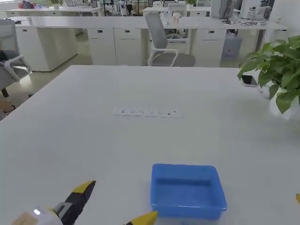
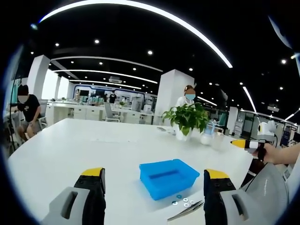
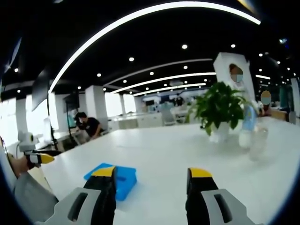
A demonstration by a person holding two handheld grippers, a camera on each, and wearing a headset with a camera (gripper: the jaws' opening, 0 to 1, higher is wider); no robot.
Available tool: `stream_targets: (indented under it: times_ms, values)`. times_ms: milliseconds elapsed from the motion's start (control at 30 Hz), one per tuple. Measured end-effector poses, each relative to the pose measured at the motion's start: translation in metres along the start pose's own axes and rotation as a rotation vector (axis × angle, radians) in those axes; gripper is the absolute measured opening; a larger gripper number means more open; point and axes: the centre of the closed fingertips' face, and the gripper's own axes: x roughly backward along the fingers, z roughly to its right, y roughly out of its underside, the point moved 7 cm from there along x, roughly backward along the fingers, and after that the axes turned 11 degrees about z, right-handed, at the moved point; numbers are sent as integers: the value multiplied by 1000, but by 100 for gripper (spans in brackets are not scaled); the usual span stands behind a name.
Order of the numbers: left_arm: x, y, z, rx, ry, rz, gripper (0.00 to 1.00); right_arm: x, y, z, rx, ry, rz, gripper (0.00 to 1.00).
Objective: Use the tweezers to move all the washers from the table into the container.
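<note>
Tweezers [image 2: 186, 211] flat on the white table [image 1: 93, 140], seen low in the left gripper view, just beside a small cluster of washers [image 2: 183, 201]. Long axis slanting from lower left up to the right in that view, upper end toward the washers and almost touching the nearest one. Too small and too thin there to tell tip from handle end. Not touched by either gripper.

Washers loose on the tabletop, close together, just in front of the near corner of the blue container [image 2: 168, 177]. Container upright and open-topped; inside looks bare in the head view. Long side turned toward the person in the head view, with a flush socket strip [image 1: 147, 112] well beyond it on the table.

Left gripper [image 2: 154, 173] held above the table, yellow-tipped fingers wide apart, nothing between them, aimed at the container. In the head view, low at the left, just beside the container's near left corner.

Right gripper [image 3: 152, 172] likewise spread wide and carrying nothing, off the table surface, with the container ahead at its left and a potted plant [image 3: 220, 108] ahead at its right.
</note>
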Motion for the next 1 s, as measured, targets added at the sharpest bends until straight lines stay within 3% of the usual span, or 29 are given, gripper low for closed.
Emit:
stream_targets:
  times_ms: [400,533,633,667,800,867,933,1000]
  values:
    - [0,1,1,-6,4,-9,87,1,2,0,16,1,-18,59]
    - [1,0,3,-14,15,-20,85,0,5,0,39,4,-53,62]
    - [2,4,6,-29,70,-64,82,1,11,-2,99,-5,-137,67]
    - [3,8,7,-42,88,-109,79,0,13,-4,122,-15,-153,69]
    - [2,13,11,-17,169,-152,71,-1,17,-16,187,-80,-252,59]
    - [2,20,10,-5,218,-196,68,-4,16,-26,176,-100,-255,54]
    - [1,28,9,30,265,-244,62,-9,15,-42,131,-165,-232,47]
    - [1,35,6,31,283,-282,56,-12,17,-52,135,-208,-247,41]
